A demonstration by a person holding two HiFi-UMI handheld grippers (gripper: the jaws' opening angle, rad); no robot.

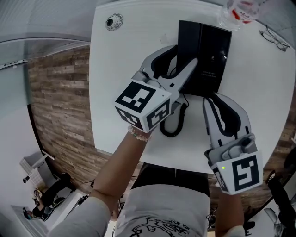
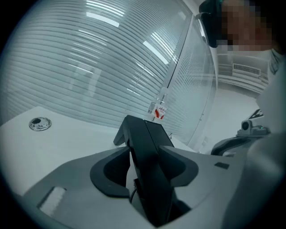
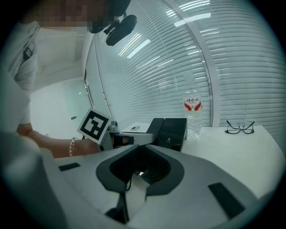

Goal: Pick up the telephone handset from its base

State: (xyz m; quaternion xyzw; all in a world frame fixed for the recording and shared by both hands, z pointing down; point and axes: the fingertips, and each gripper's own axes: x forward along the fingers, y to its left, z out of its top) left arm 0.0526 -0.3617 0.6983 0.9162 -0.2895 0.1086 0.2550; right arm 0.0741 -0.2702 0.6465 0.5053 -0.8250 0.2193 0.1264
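A black telephone base [image 1: 215,51] sits at the far middle of the white round table [image 1: 120,92]. Its black handset [image 1: 188,34] lies along the base's left side. My left gripper [image 1: 186,53] reaches over it, jaws wide apart on either side of the handset. In the left gripper view the handset [image 2: 143,134] runs straight between the left gripper [image 2: 145,150] pads, with a thin gap on the left, so it is open. A coiled cord [image 1: 175,122] hangs near the table's front. My right gripper [image 1: 211,96] rests just before the base, tips together and empty, the right gripper [image 3: 143,146] looking at the phone [image 3: 172,129].
A clear water bottle [image 1: 238,11] stands behind the phone's right corner, and glasses [image 1: 275,39] lie at the far right. A round cable grommet [image 1: 114,21] is set in the table's far left. A curved glass wall with blinds rises behind the table.
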